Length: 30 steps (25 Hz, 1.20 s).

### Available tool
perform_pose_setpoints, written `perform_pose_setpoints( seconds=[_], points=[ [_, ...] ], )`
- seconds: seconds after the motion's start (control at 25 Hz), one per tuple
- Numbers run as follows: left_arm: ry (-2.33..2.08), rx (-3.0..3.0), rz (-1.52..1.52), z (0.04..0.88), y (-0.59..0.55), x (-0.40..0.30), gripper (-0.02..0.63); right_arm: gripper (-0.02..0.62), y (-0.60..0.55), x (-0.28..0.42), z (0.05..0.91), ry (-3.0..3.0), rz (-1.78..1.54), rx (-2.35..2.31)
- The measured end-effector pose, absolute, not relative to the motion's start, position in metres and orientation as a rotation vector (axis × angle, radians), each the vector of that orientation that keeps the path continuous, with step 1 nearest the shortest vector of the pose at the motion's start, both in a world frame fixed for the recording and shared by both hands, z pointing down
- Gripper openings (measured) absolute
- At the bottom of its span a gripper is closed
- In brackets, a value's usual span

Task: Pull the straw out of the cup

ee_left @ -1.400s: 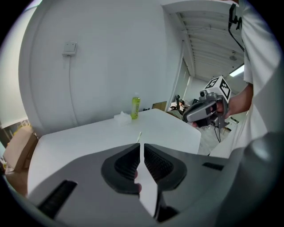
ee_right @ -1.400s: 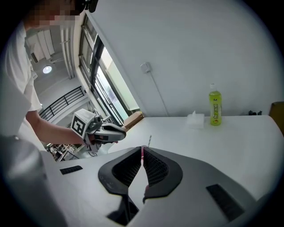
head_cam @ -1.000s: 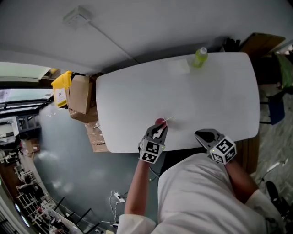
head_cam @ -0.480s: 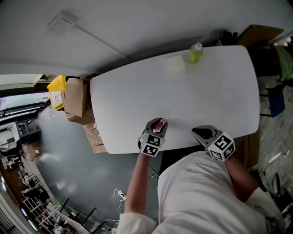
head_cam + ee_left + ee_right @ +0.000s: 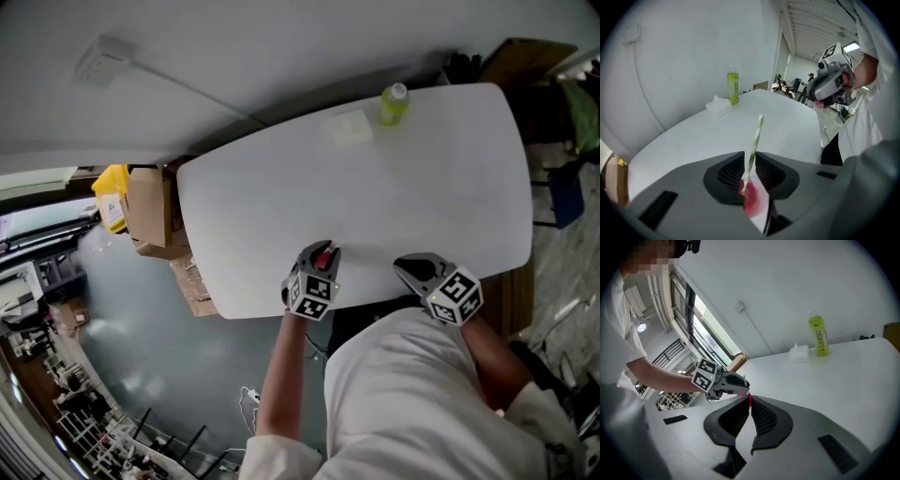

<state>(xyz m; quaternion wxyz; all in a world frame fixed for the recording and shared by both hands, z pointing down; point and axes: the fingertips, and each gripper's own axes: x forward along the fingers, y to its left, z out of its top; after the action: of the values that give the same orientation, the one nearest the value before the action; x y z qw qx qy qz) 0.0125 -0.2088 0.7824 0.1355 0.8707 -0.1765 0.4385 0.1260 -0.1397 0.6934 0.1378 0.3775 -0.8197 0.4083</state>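
Between the closing jaws of the left gripper (image 5: 750, 158), a green-striped paper straw (image 5: 755, 140) was seen standing in a small pink cup (image 5: 753, 200), near the front edge of the white table (image 5: 422, 169). Firm pad contact was not yet shown. The right gripper (image 5: 749, 401) was held well apart, its jaws brought together on nothing. If loosely pinched, the cup could be dragged up or tipped with the straw.

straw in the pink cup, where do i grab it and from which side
Take the striped straw on its bare upper length, coming in from above. It leans up clear of the pink cup there, while lower down the left gripper, jaws closing with the cup between them, crowds it.
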Motion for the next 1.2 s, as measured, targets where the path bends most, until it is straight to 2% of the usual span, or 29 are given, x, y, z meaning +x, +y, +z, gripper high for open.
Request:
perform_pose_setpoints(
  seconds=[0.32,1.2],
  points=[
    [-0.543,2.558,1.287,0.782,-0.211,0.011,0.028,0.041,-0.141,0.130,0.699,-2.361,1.215,1.095],
    [-0.677,2.616,1.181,0.740,-0.210,0.001,0.026,0.041,-0.141,0.119,0.690,-2.405,1.199,1.065]
  ],
)
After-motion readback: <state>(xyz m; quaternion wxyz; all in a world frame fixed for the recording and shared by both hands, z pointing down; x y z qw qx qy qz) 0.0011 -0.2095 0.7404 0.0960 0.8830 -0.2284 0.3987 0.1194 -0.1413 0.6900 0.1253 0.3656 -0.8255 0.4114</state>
